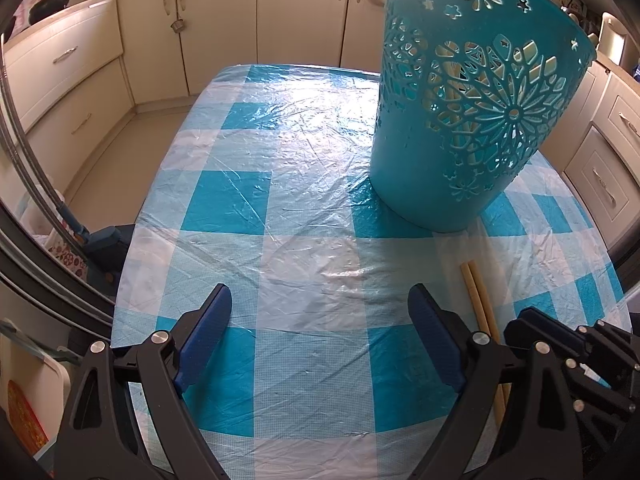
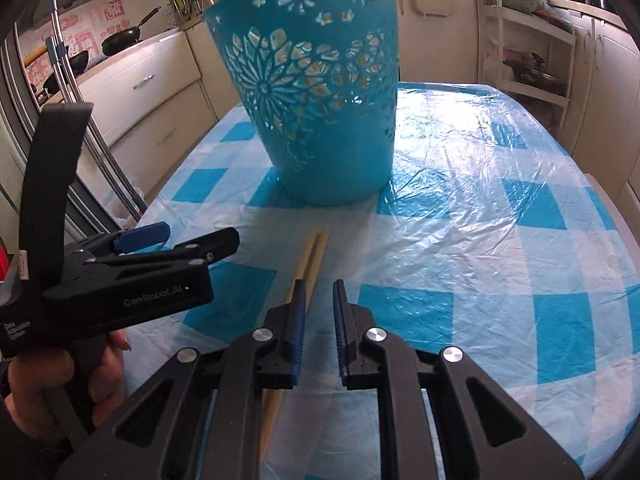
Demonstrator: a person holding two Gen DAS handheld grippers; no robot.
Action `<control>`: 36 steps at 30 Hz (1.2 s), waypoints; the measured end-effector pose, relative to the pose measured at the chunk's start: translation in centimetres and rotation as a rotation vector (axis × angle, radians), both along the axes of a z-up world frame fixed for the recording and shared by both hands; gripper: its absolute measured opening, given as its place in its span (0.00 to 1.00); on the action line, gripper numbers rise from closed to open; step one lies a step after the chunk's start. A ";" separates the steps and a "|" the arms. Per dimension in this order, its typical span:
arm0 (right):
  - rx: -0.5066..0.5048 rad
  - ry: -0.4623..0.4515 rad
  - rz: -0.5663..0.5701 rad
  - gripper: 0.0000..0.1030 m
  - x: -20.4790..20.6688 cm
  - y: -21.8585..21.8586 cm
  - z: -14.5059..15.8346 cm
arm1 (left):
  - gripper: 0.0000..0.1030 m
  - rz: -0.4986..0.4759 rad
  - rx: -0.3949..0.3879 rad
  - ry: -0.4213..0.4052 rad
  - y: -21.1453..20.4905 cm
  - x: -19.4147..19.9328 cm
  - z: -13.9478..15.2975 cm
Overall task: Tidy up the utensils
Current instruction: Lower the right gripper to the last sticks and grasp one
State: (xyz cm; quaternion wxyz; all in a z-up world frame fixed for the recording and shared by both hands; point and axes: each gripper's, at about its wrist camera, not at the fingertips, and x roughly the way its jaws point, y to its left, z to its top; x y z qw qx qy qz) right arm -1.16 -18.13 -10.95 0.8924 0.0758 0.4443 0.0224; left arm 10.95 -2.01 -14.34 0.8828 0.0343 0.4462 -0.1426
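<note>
Chopsticks point(image 2: 310, 264): near ends hidden under the right gripper point(image 2: 320, 320), so whether its narrow jaws touch them cannot be told. Same pair cut by the left gripper's point(image 1: 320, 336) right finger point(image 1: 436, 344) in the left view. Basket point(image 1: 460, 120) rim cropped at the top edge; light sticks inside glimpsed only through the cutouts. Pans point(image 2: 120, 40) on the far left counter small and blurred. Hand point(image 2: 60, 384) mostly hidden behind the handle.

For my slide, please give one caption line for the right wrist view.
Right hand-held gripper, jaws nearly shut, over two chopsticks lying before a teal basket on a checked tablecloth.
</note>
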 end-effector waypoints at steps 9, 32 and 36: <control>-0.043 0.002 0.013 0.14 0.4 0.4 -0.4 | 0.83 0.001 0.000 0.000 0.0 0.0 0.0; -0.078 0.029 0.036 0.09 1.5 1.4 -0.8 | 0.85 -0.003 0.003 0.001 -0.1 -0.1 -0.1; -0.081 0.050 0.036 0.07 1.3 0.0 -0.7 | 0.85 -0.012 -0.008 -0.010 -0.2 -0.2 0.1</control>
